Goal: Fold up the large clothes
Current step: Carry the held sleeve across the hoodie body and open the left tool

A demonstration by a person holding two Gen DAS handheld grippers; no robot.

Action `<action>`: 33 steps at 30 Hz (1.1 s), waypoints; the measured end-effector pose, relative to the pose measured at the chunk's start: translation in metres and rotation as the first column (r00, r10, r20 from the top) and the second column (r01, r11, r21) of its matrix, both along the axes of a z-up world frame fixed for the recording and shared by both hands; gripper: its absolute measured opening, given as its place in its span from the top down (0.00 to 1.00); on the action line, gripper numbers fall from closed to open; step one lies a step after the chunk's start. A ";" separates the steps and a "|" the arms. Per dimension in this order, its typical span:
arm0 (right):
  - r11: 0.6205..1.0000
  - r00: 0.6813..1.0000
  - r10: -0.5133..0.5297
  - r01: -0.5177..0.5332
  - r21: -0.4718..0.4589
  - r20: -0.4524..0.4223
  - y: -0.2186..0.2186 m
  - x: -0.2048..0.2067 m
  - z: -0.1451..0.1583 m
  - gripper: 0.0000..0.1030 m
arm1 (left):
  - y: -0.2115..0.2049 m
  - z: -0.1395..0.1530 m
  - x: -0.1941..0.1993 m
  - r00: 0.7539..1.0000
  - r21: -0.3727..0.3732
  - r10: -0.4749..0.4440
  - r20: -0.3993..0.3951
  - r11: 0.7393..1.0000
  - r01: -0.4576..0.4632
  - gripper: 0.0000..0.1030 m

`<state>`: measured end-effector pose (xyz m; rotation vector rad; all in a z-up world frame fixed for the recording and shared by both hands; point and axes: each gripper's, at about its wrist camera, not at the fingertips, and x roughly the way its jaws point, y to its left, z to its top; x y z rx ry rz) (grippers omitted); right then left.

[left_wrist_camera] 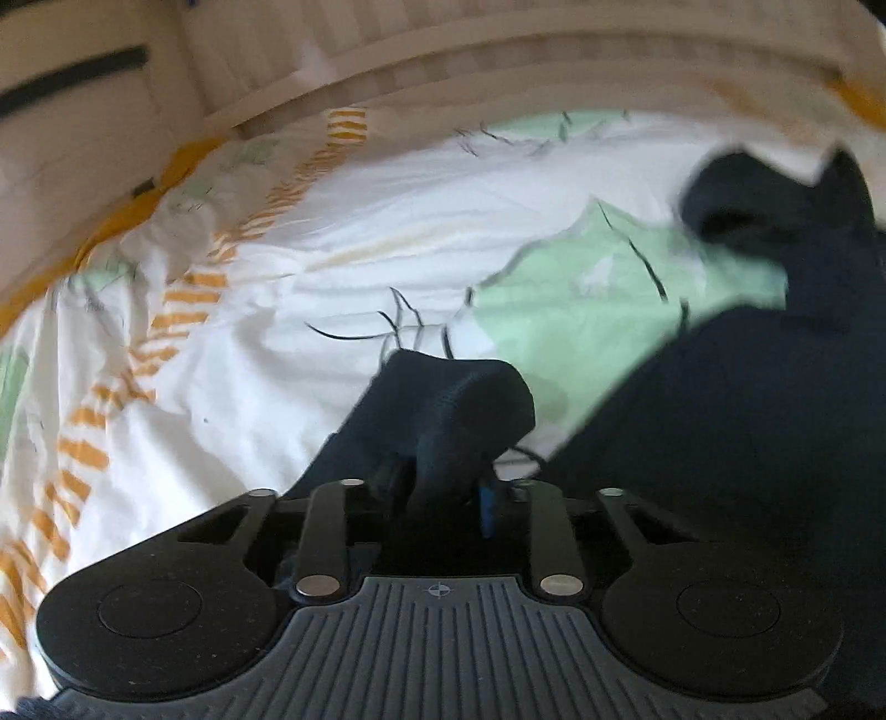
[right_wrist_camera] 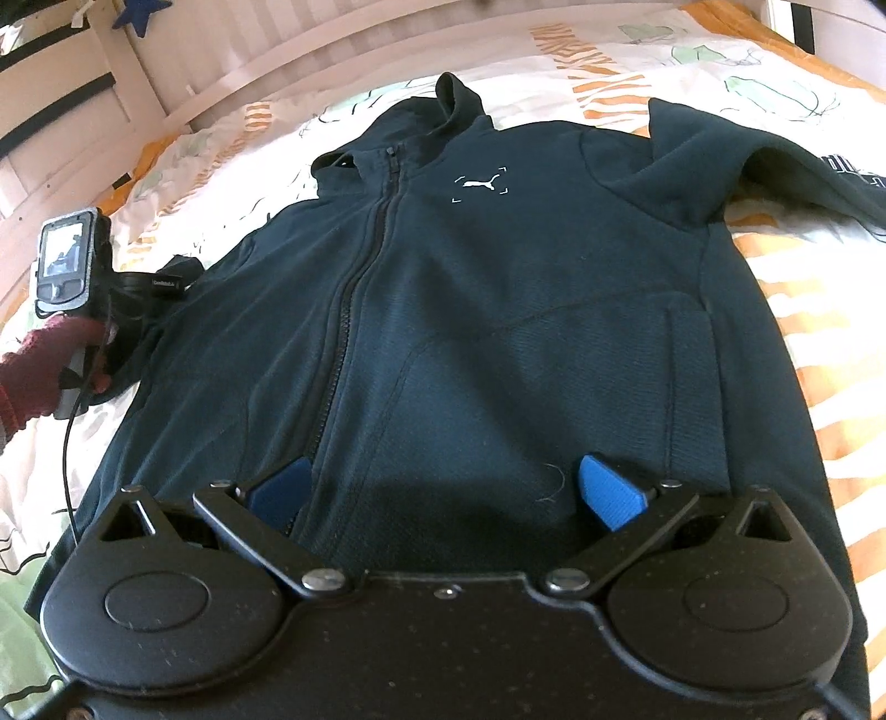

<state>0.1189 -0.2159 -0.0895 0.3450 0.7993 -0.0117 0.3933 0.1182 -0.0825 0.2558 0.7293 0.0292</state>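
Note:
A dark navy zip hoodie (right_wrist_camera: 470, 310) lies front up on a bed, hood at the far end, one sleeve stretched to the right. My right gripper (right_wrist_camera: 443, 487) is open just above the hoodie's lower front, blue pads (right_wrist_camera: 609, 490) wide apart and empty. My left gripper (left_wrist_camera: 437, 487) is shut on a fold of the hoodie's left sleeve (left_wrist_camera: 443, 410), lifted off the bedding. It also shows in the right wrist view (right_wrist_camera: 77, 288) at the hoodie's left edge, held by a hand in a dark red sleeve.
The bed has a white cover (left_wrist_camera: 310, 238) with orange stripes and green patches. A pale wooden slatted bed rail (right_wrist_camera: 249, 61) runs along the far side. A dark blue star (right_wrist_camera: 141, 14) hangs on it.

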 end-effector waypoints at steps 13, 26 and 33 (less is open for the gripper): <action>0.999 0.997 -0.022 0.026 -0.045 0.079 -0.008 -0.007 0.025 0.01 | -0.057 0.140 -0.064 0.944 -0.357 -0.187 0.272 0.891 0.280 0.90; 0.993 0.996 -0.046 0.054 -0.101 0.080 -0.026 -0.025 0.037 0.01 | -0.235 0.100 -0.078 0.871 -0.453 -0.441 0.217 0.745 0.490 0.74; 0.994 0.997 -0.070 0.074 -0.085 0.043 -0.035 -0.028 0.031 0.01 | -0.248 0.064 -0.091 0.850 -0.385 -0.513 0.122 0.765 0.517 0.59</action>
